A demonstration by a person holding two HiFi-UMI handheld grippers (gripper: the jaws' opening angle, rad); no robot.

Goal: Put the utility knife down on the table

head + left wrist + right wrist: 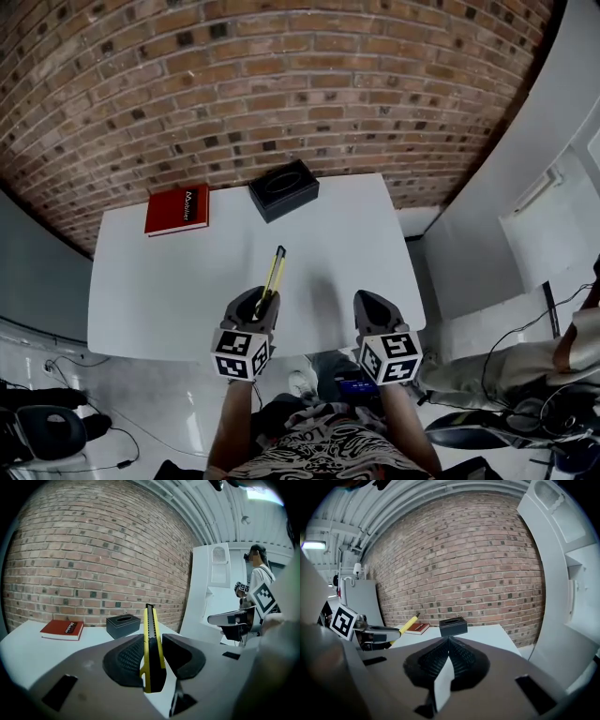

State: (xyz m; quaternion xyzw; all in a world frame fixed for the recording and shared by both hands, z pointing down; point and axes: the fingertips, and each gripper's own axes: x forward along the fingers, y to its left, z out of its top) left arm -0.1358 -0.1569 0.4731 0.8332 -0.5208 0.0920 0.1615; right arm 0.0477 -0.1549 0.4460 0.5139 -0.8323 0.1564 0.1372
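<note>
Utility knife (273, 272) isn't down yet: it's up off the white table (337, 244), on the near side of the black tissue box (283, 189), with its yellow-and-black body pointing roughly at that box. The tissue box is the only container around. It has an oval slot in the top, and I can't make out whether anything's inside, since the slot just looks dark. Left of the box lies a red book (177, 209), flat on the table, and the cover print is too small to read. Behind the box it's all brick wall (281, 84). The back end of the knife is buried between the pads, so that bit is hidden, and I can't tell whether the blade is out at the far tip. Off to the box's right, in the left gripper view, a person (258, 573) stands partly cut off by the frame edge. Left gripper (260, 305) is clamped on the knife, pads pressed against both flat sides near its rear, so most of the body sticks out forward toward the box. Right gripper (373, 305) hangs nearer than the box and right of the knife, its jaws pressed together with nothing between them.
</note>
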